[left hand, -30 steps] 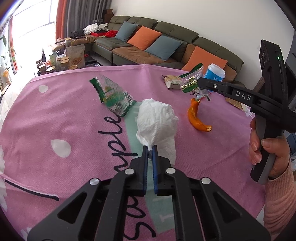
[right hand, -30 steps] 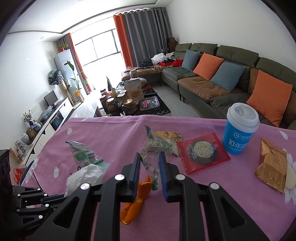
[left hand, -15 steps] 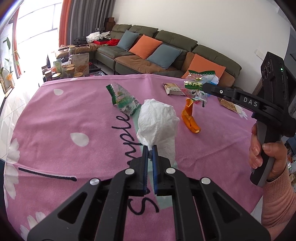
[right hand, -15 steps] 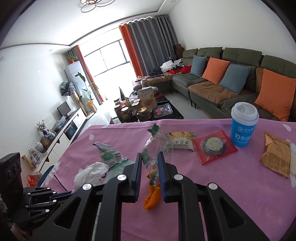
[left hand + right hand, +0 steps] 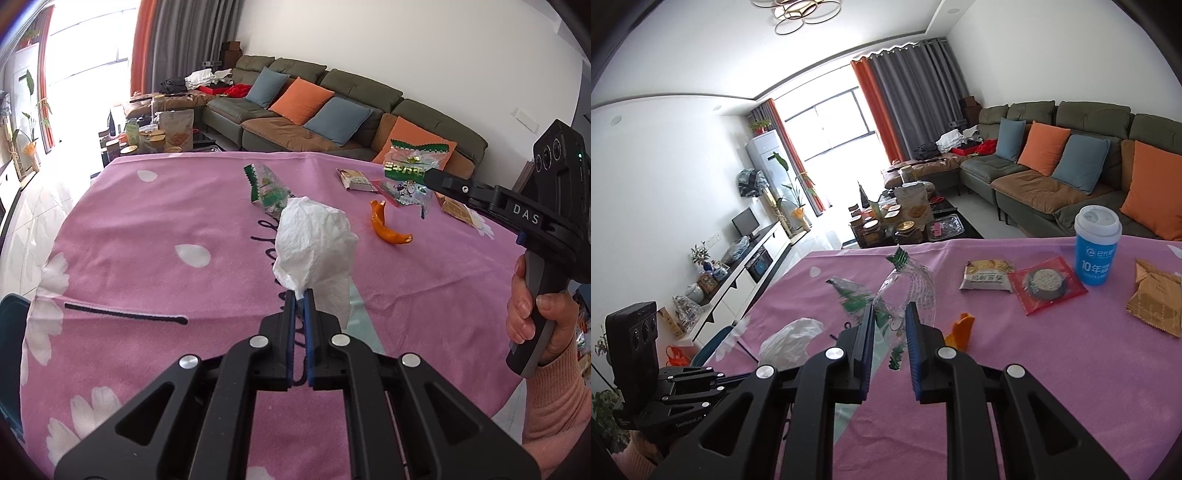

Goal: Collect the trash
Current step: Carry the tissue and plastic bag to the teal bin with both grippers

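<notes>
My left gripper (image 5: 300, 295) is shut on a crumpled white tissue (image 5: 314, 247) and holds it above the pink tablecloth (image 5: 166, 229). My right gripper (image 5: 891, 314) is shut on a clear snack wrapper with green edges (image 5: 908, 284), lifted off the table; the wrapper also shows in the left wrist view (image 5: 410, 173). A second green-edged wrapper (image 5: 267, 188) and an orange peel (image 5: 388, 229) lie on the cloth. The tissue shows in the right wrist view (image 5: 790, 339).
A blue paper cup (image 5: 1096, 245), a red biscuit packet (image 5: 1047, 284), a cracker packet (image 5: 988, 275) and a brown wrapper (image 5: 1156, 301) lie at the table's far right. A dark teal bin rim (image 5: 13, 332) sits off the table's left edge. A sofa (image 5: 332, 110) stands behind.
Both grippers have risen and pulled back toward the near side of the table, carrying the tissue and the wrapper higher. The teal bin has come into view at left.
</notes>
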Motion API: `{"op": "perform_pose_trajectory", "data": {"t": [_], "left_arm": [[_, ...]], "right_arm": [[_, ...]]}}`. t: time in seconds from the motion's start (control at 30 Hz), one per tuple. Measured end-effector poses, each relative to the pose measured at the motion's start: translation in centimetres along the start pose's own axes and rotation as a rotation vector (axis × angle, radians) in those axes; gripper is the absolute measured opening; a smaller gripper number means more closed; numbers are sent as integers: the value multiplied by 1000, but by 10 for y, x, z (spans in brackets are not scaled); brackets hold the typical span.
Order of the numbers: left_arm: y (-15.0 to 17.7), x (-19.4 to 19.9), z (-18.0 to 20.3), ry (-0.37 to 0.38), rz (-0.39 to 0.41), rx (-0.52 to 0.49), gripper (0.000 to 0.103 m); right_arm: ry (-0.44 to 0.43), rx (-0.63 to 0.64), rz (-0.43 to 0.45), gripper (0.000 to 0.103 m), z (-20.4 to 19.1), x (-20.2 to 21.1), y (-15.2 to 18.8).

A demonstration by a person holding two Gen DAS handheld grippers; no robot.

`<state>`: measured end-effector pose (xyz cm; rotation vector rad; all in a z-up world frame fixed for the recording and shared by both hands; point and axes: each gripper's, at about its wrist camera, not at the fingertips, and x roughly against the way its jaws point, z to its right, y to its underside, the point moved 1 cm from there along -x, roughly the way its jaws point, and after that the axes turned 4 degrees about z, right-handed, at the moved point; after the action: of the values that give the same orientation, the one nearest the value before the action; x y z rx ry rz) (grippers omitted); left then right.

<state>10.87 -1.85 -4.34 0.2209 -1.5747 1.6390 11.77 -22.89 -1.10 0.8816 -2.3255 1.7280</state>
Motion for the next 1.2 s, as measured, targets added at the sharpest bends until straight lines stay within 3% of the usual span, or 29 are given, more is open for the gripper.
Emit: {"op": "perform_pose_trajectory", "data": {"t": [1.2], "left_arm": [[27, 48, -41, -108, 52, 98, 5]], "right_arm": [[-192, 45, -102, 15, -69, -25, 36]]}}
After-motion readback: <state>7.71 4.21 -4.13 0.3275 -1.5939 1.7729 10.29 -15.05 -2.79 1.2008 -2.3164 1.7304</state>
